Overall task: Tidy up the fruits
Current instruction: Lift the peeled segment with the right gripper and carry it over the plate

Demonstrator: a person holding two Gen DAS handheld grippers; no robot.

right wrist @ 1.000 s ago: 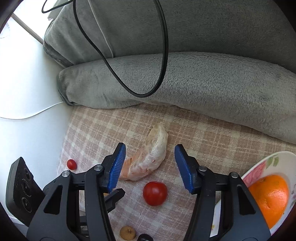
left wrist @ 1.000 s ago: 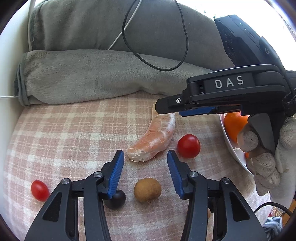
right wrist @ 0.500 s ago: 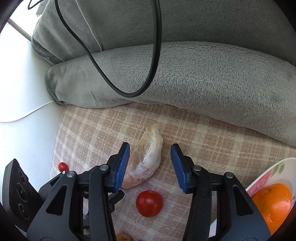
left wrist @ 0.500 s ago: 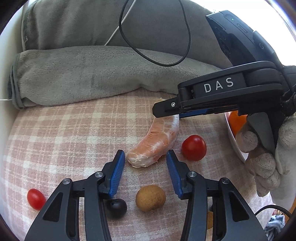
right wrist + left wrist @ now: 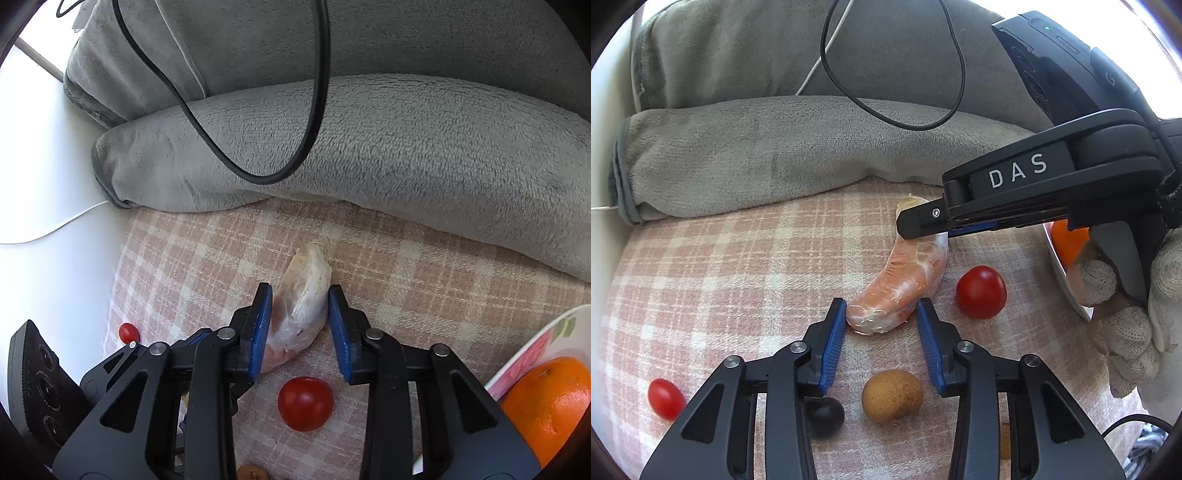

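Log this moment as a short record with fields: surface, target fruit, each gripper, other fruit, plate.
surface: pink plaid cloth, grey blanket behind it
target fruit: peeled citrus segment, lying on the cloth
left gripper: jaws closing around the segment's near end, small gaps visible
right gripper: jaws closing on the segment's far part, pads at its sides
other fruit: large red tomato, small red tomato, brown round fruit, dark round fruit
plate: floral plate holding an orange
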